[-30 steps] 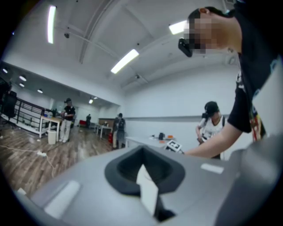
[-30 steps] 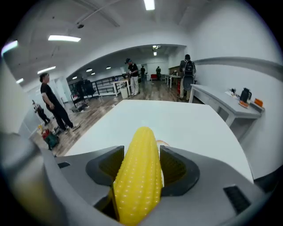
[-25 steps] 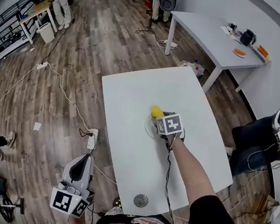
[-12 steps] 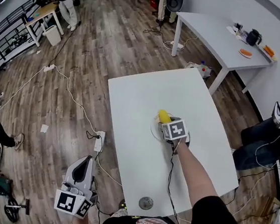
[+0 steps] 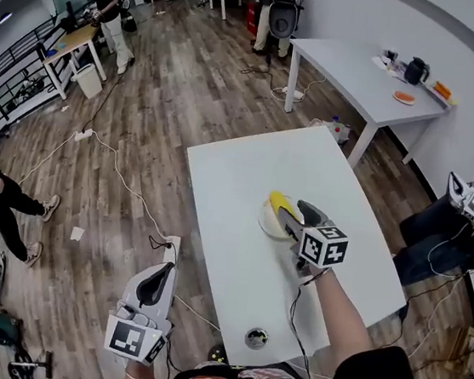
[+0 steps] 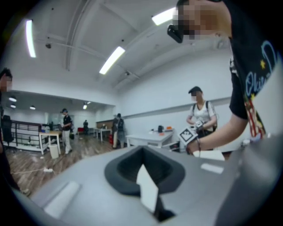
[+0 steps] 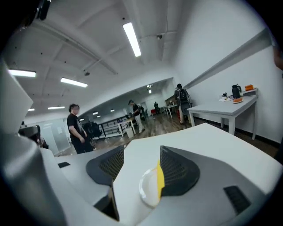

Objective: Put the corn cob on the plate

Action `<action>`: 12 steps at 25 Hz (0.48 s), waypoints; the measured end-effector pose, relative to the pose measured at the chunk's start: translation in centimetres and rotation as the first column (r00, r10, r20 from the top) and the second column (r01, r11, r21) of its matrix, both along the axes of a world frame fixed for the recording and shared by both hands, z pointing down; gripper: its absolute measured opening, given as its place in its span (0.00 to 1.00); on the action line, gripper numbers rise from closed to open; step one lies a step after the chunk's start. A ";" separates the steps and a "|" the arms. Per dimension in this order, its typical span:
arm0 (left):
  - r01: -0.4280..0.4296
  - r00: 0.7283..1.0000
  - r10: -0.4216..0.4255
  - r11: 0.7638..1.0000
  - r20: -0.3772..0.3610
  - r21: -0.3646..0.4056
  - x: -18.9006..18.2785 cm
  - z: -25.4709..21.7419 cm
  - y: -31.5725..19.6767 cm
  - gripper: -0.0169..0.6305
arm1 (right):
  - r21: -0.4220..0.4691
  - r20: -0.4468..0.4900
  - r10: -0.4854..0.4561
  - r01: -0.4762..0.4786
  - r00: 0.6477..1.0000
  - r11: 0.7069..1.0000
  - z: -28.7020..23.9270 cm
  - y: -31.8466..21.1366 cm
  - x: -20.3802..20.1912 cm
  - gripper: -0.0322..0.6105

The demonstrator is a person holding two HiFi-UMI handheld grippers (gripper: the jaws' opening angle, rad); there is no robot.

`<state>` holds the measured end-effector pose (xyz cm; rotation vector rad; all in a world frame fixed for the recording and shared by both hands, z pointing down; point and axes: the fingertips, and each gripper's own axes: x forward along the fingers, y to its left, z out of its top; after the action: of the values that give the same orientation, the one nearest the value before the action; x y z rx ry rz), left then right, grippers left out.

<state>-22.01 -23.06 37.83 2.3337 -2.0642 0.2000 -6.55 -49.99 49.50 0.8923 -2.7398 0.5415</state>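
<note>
Closest to me, low on my left side, the left gripper hangs over the wood floor, off the edge of the surface. Its jaws are pressed together and I can see nothing held in them. On the near end of the surface sits a small round grey thing; I cannot tell what it is. A bit farther out is the right gripper. Its jaws are spread wide apart and they grip nothing; I can see bare white surface between them. Just past those jaws is the plate, and the corn cob is lying on it. In the right gripper view the yellow corn peeks out right beside the right-side jaw, so it lies straight ahead and a little to that side. I cannot tell if the jaw touches it. The corn's long way runs away from me, about in the same line as the gripper points. The right gripper is much the nearer one; the left one is well apart from the plate. I think the job looks done, since the corn is on the plate and nothing holds it. If I move next, I would pull the right gripper straight back, because a bump from that jaw could roll the corn. Far off stands another table, and some people stand around the room.
</note>
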 end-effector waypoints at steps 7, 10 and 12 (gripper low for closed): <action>-0.157 0.985 0.162 0.983 -0.053 0.091 2.1 -1.3 0.9 0.02 | 0.017 0.023 0.147 -0.147 0.989 0.989 -3.9 15.3 5.8 0.09; -0.248 0.964 0.256 0.963 -0.070 0.110 4.1 -0.3 1.8 0.02 | -0.011 0.042 0.190 -0.190 0.981 0.982 -4.1 21.3 6.8 0.09; -0.313 0.943 0.323 0.943 -0.082 0.118 5.7 -0.4 2.6 0.02 | 0.002 0.054 0.226 -0.226 0.973 0.974 -4.5 24.0 7.5 0.08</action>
<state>-16.31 -20.51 37.43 2.6690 -1.6811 -0.0222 0.92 -25.95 44.99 1.2187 -2.7057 0.6025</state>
